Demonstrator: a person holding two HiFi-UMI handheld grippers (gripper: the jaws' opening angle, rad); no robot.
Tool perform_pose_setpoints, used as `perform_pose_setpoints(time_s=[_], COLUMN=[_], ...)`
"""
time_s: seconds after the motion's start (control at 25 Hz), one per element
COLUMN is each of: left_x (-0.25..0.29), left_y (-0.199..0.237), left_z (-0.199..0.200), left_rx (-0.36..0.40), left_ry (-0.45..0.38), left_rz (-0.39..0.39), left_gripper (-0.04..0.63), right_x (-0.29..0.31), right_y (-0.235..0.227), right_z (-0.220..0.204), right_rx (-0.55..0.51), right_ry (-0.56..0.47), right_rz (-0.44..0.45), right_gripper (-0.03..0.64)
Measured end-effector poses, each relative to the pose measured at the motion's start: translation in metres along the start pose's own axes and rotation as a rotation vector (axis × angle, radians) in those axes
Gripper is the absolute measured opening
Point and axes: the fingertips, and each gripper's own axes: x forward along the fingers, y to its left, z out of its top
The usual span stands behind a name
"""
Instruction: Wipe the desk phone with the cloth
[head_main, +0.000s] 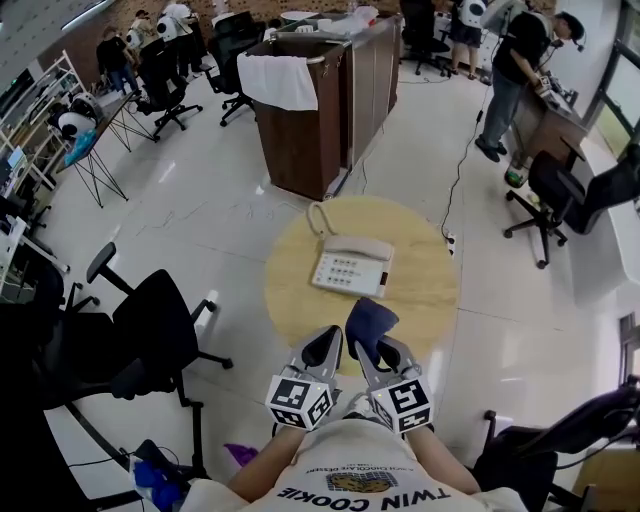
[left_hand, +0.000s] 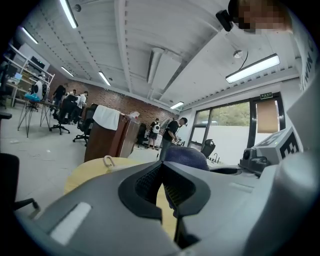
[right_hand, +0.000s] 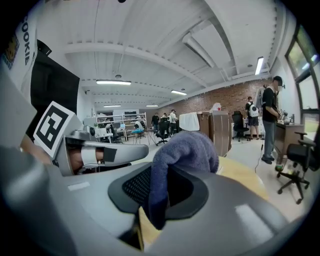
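The right tool (head_main: 382, 352) is clamped on the cloth (head_main: 370, 328), a dark blue wad that bulges out above the jaws at the near edge of the round bench (head_main: 425, 290). In the right gripper view the cloth (right_hand: 186, 150) fills the gap between the jaws and blocks most of what lies ahead. Only a strip of bench (right_hand: 246, 184) shows beside it, and the phone is hidden there. Whether the cloth touches the bench cannot be told.

The left tool (head_main: 326, 346) sits just beside the right one. Its jaws are pressed together with nothing between them, as the left gripper view (left_hand: 161, 184) shows. That view shows the top of the cloth (left_hand: 185, 154) past the jaws. The tool body covers the phone except for a loop of cord (left_hand: 107, 161).

The phone (head_main: 350, 266) lies near the middle of the bench, handset on its cradle, clear of both tools. Its cord (head_main: 318, 218) curls to the far edge. The person's arms are cut off at the bottom of the head view.
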Motion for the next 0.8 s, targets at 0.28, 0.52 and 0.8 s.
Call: perform_pose_setpoints(time_s=[0.28, 0.52, 0.8], left_x=[0.007, 0.012, 0.028], left_y=[0.017, 0.033, 0.059], left_z=[-0.004, -0.002, 0.007], left_rx=[-0.014, -0.012, -0.005], left_ry=[0.029, 0.033, 0.040], left_rz=[0.033, 0.034, -0.019], left_gripper=[-0.009, -0.009, -0.009], right_x=[0.029, 0.064, 0.131], right_y=[-0.008, -0.005, -0.016], right_z=[-0.002, -0.001, -0.002], right_rx=[0.003, 0.010, 0.112], right_ry=[0.004, 0.034, 0.130], right_rz=[0.020, 0.051, 0.058], right_gripper=[0.066, 0.066, 0.066])
